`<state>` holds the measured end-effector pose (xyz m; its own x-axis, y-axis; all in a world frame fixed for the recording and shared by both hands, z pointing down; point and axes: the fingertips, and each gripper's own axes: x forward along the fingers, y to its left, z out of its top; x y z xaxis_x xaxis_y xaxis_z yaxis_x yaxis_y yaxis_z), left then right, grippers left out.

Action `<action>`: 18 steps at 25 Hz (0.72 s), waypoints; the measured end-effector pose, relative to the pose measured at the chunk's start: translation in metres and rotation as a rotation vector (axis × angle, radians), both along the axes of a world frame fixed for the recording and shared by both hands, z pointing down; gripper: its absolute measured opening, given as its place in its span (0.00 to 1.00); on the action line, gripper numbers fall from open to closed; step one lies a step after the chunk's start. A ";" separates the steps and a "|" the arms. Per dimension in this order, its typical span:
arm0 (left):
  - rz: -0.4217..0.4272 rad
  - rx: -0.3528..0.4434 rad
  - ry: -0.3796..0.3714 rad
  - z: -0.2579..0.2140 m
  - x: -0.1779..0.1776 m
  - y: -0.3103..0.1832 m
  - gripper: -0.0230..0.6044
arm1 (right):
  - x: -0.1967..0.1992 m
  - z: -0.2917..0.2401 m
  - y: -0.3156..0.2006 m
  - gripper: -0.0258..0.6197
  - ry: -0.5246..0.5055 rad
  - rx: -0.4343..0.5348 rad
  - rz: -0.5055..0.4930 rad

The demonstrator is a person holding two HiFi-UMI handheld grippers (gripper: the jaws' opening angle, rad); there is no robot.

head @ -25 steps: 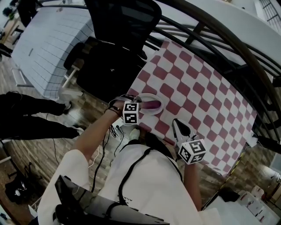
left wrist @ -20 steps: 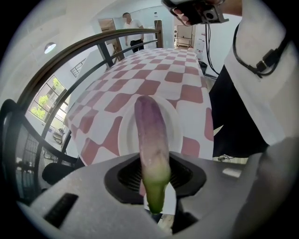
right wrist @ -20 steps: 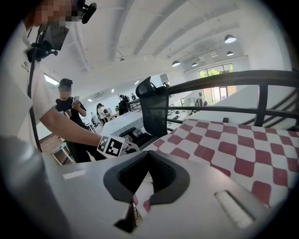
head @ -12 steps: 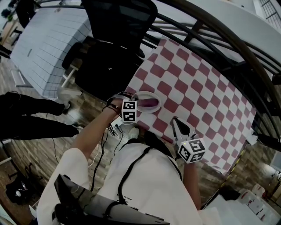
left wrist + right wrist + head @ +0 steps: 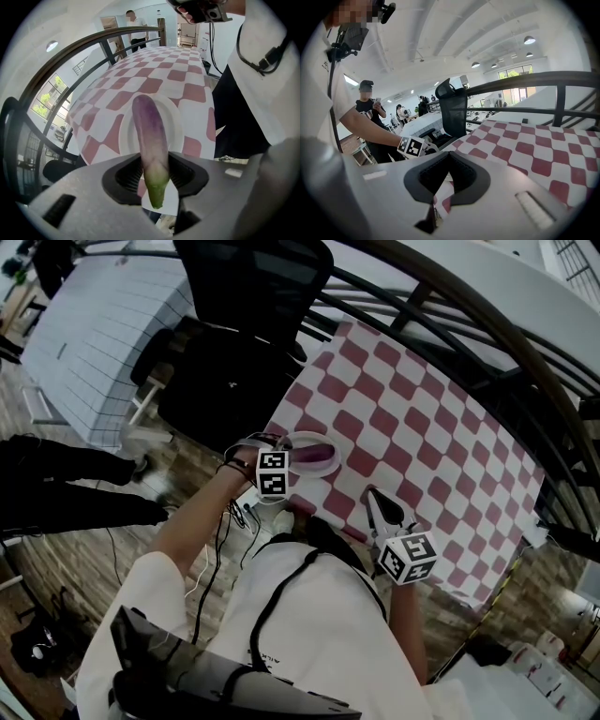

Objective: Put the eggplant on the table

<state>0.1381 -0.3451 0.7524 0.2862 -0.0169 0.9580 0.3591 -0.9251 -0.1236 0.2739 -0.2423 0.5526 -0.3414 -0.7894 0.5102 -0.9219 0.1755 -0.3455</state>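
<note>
Left tongs (image 5: pixel 156 157) just opening, released around the eggplant (image 5: pixel 149 136) on a white plate (image 5: pixel 176 117) at the worktop's (image 5: pixel 422 427) 9 o'clock corner; right tongs (image 5: pixel 449 154) clenched, empty, at the plate's 4 o'clock.

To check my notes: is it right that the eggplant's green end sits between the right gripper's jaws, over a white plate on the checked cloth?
Not quite: it is the left gripper whose jaws, which have just been opening, have the eggplant between them, as the left gripper view shows. The white plate and the checked cloth are as you say.
</note>
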 end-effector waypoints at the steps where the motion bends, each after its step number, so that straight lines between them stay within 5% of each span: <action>1: 0.000 -0.001 0.000 0.000 0.000 0.000 0.29 | 0.000 0.000 0.000 0.05 0.000 0.000 0.001; 18: -0.028 -0.005 0.048 -0.015 0.003 0.000 0.38 | -0.003 -0.005 -0.002 0.05 0.000 0.018 0.005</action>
<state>0.1411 -0.3455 0.7370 0.3312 -0.0213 0.9433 0.3266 -0.9354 -0.1358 0.2707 -0.2445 0.5474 -0.3376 -0.8003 0.4956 -0.9227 0.1773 -0.3423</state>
